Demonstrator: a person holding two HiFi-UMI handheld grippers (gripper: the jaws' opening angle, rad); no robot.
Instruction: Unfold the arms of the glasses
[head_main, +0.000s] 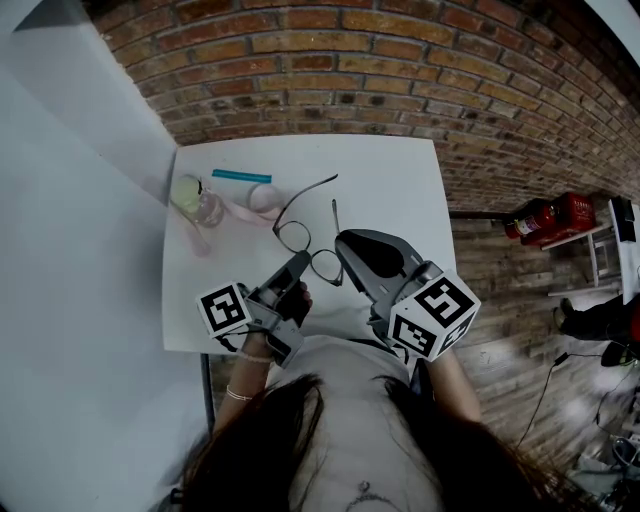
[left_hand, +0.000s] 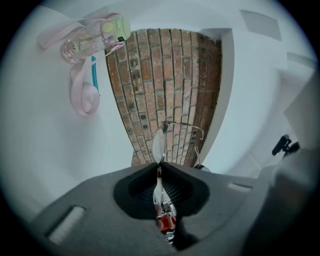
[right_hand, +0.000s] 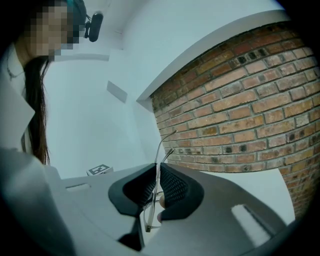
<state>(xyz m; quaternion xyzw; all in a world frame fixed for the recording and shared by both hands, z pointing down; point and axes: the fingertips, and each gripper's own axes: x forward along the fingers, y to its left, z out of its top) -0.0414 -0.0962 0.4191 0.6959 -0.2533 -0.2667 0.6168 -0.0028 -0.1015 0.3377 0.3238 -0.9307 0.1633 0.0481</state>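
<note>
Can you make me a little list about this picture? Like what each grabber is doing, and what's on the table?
left gripper: jaws shut on one lens rim of the glasses
right gripper: jaws shut on the other lens rim
glasses arms: both look swung out from the lenses, one long arm and one short-looking arm
table: white, square
also on the table: clear bottle with a pale green lid, pink strap, blue stick
floor: brick
</note>
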